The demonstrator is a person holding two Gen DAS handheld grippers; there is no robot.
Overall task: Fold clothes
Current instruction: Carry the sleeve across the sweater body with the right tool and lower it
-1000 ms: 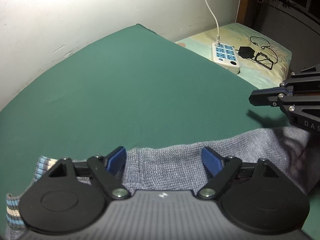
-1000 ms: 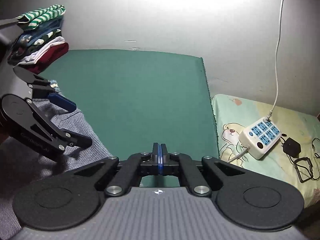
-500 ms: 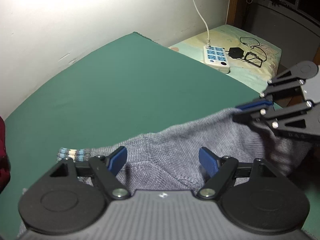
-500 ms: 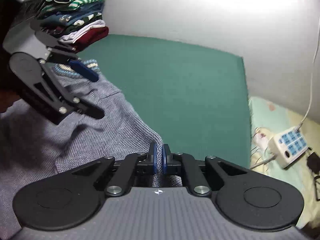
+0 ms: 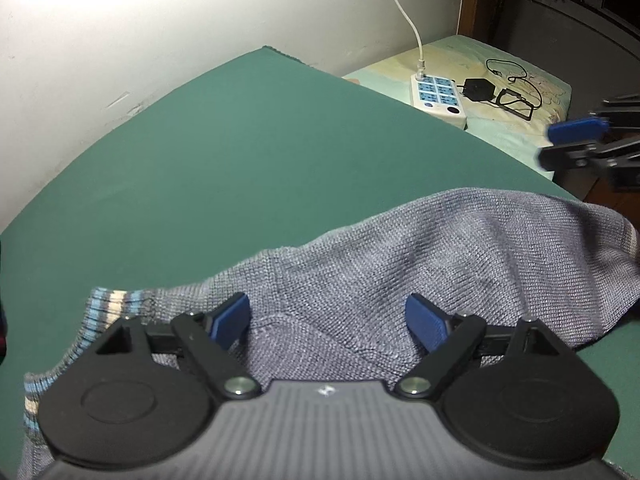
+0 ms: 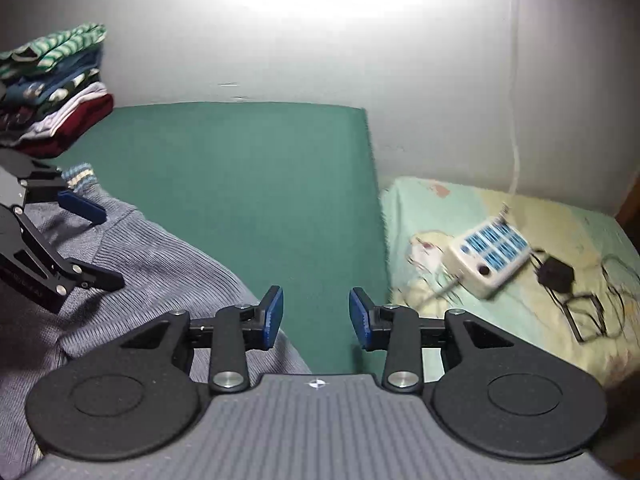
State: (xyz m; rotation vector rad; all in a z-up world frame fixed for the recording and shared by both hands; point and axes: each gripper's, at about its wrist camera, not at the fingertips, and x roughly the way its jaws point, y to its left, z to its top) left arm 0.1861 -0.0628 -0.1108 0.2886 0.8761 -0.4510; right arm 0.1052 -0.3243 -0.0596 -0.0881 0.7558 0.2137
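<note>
Lying rumpled on the flat green mat (image 5: 248,152), the grey-blue ribbed knit sweater (image 5: 420,264) shows a striped cuff (image 5: 108,300) at its end nearest the stacked folded clothes (image 6: 52,88). The left gripper (image 5: 326,320) hovers over the knit with its blue pads wide apart, nothing pinched. The right gripper (image 6: 316,318), at the sweater's edge above bare mat, is opening its jaws, with nothing between them.

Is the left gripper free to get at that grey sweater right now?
Probably yes. The left gripper hangs open right over the sweater, with knit showing between its fingers and nothing lying on top. The right gripper, jaws opening and empty, is off to the side.
</note>
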